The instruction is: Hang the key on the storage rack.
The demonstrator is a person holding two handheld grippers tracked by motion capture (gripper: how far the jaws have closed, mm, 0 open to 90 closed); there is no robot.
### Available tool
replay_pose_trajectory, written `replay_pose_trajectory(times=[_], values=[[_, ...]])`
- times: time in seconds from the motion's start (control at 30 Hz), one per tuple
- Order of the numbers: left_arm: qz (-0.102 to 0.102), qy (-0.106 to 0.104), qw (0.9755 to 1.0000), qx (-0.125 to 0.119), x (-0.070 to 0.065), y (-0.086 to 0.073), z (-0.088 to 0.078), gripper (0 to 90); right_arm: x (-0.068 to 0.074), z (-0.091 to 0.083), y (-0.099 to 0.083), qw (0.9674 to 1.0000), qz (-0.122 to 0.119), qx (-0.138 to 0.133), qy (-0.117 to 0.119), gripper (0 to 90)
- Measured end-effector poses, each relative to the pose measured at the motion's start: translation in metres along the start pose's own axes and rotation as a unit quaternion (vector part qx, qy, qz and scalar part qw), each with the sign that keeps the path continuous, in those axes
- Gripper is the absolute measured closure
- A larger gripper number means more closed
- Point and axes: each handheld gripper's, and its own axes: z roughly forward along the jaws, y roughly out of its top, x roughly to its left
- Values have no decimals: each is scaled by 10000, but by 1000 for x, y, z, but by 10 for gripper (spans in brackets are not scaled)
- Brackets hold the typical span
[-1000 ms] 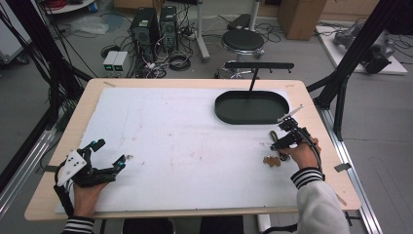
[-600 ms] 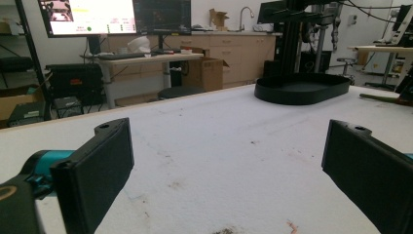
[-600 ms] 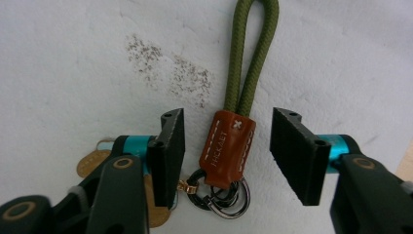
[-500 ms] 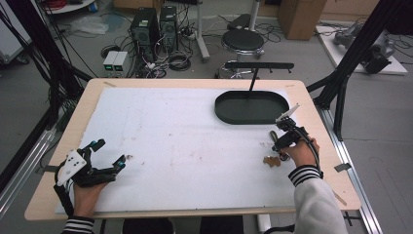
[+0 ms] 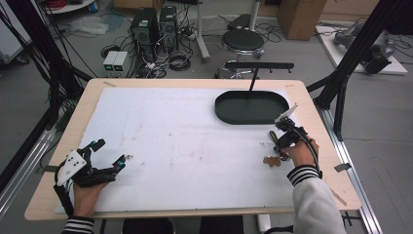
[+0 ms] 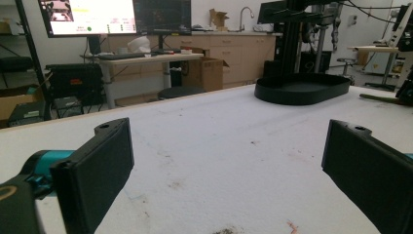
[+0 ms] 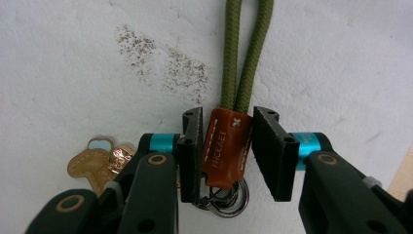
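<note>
my right tool [image 7: 227,151] has just been closing around the brown leather tab [image 7: 225,148] of the keychain lying at the tabletop's [image 5: 195,146] right edge; one pad touches, the other stands just off. i'd finish squeezing squarely on the tab before lifting. left tool [image 6: 229,170] rests wide open, empty.

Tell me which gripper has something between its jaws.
The right gripper: a brown tab sits between its jaws, which have just been closing. The left gripper has its jaws wide apart with nothing between them.
</note>
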Motion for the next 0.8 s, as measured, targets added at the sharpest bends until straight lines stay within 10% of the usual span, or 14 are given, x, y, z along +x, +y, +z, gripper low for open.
replay_pose_trajectory(times=[0.53, 0.8], values=[[3, 3, 10000, -2, 0, 0, 0, 52, -1, -1, 0, 9999, -136, 31, -7, 748], [3, 4, 10000, 0, 0, 0, 0, 52, -4, -9, -2, 9986, -191, -488, 122, 748]])
